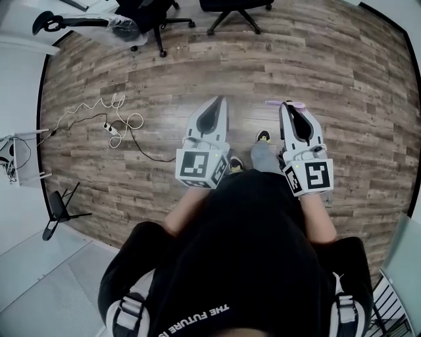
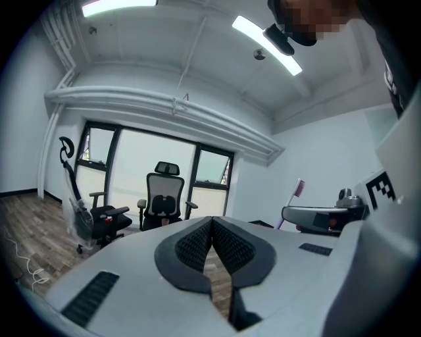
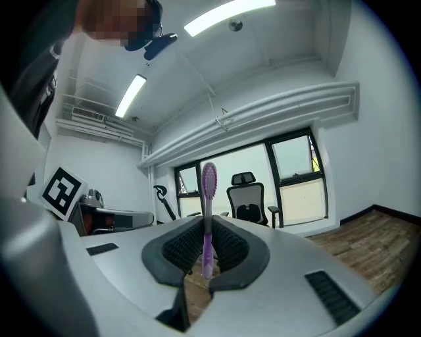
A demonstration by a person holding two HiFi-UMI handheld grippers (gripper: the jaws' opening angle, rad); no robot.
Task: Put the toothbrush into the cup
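Note:
My right gripper (image 1: 285, 104) is shut on a purple toothbrush (image 1: 284, 103), which lies crosswise at its tip in the head view. In the right gripper view the toothbrush (image 3: 208, 214) stands upright between the dark ribbed pads (image 3: 227, 245), bristle head on top. My left gripper (image 1: 222, 99) is held level beside it, on the left. Its pads (image 2: 194, 245) meet at the tips with nothing between them. From the left gripper view the toothbrush (image 2: 297, 192) shows sticking up from the right gripper (image 2: 322, 217). No cup is in any view.
I stand on a wooden floor (image 1: 329, 59). A power strip with coiled cables (image 1: 113, 129) lies to the left. Black office chairs (image 1: 154, 20) stand ahead, one (image 2: 163, 195) before the windows. A white desk leg and a small stand (image 1: 59, 210) are at the left.

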